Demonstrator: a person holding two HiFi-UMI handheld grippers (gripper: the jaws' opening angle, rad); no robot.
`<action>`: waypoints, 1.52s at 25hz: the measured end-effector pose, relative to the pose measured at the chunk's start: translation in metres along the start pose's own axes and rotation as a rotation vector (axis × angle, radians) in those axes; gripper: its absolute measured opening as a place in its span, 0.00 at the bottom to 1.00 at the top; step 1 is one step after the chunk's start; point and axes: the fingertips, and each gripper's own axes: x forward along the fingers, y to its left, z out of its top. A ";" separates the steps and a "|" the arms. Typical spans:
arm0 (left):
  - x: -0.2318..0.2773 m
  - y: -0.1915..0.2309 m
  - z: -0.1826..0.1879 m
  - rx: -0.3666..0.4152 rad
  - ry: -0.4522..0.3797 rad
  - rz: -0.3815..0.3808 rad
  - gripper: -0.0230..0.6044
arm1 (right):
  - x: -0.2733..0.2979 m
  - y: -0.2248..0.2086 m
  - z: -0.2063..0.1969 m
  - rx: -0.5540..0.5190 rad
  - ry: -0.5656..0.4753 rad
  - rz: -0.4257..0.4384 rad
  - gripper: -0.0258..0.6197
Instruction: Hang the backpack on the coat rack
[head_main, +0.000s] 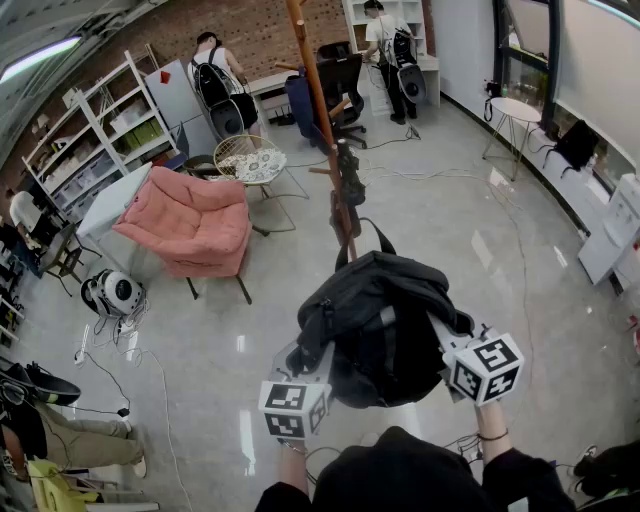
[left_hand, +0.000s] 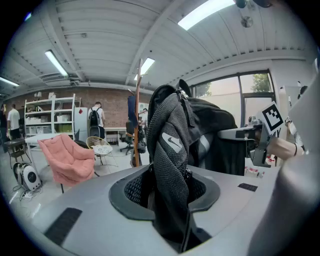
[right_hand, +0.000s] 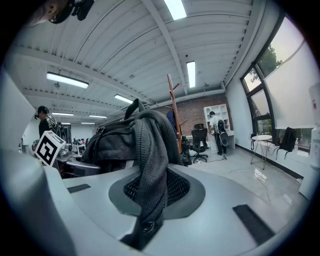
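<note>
A black backpack hangs in the air between my two grippers, a little short of the wooden coat rack. My left gripper is shut on a mesh shoulder strap that runs down between its jaws. A second mesh strap is clamped in my right gripper, also shut. The backpack's top loop points toward the rack's pole. Another dark bag hangs low on the rack. From the right gripper view the rack stands behind the backpack.
A pink armchair and a round wire table stand left of the rack. An office chair is behind it. White shelves line the left wall. Two people with backpacks stand at the far wall. Cables lie on the glossy floor.
</note>
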 end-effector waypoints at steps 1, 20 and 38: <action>0.000 -0.001 0.000 0.000 0.001 0.001 0.26 | -0.001 -0.001 -0.001 0.000 0.000 0.000 0.10; 0.003 -0.032 -0.014 -0.044 0.037 0.066 0.26 | -0.010 -0.024 -0.012 0.030 0.029 0.060 0.10; 0.072 0.012 -0.019 -0.099 0.080 0.080 0.26 | 0.071 -0.058 -0.024 0.063 0.077 0.074 0.10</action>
